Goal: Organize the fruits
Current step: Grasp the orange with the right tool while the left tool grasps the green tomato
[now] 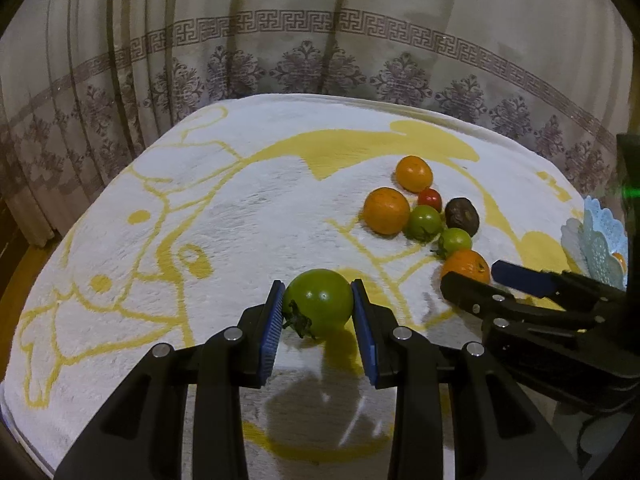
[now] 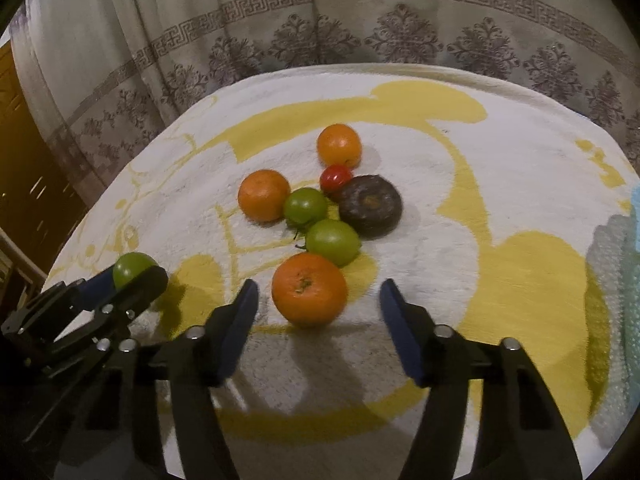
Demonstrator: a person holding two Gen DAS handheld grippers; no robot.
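Observation:
My left gripper [image 1: 318, 300] is shut on a green tomato [image 1: 320, 300], both blue pads pressed to its sides just above the cloth; from the right wrist view the same tomato [image 2: 130, 268] shows in the left gripper [image 2: 120, 280] at the far left. My right gripper [image 2: 318, 296] stands open around an orange [image 2: 309, 290], with gaps between pads and fruit. Behind the orange lie two green tomatoes [image 2: 333, 242] [image 2: 305, 207], a dark brown fruit [image 2: 370, 206], a small red tomato [image 2: 335, 178] and two more oranges [image 2: 264, 196] [image 2: 339, 145].
A white towel with yellow drawings [image 1: 240, 220] covers the table. A pale blue lace-edged basket [image 1: 600, 244] stands at the right edge. A patterned curtain [image 1: 320, 40] hangs close behind the table. Wooden furniture [image 2: 24, 168] stands to the left.

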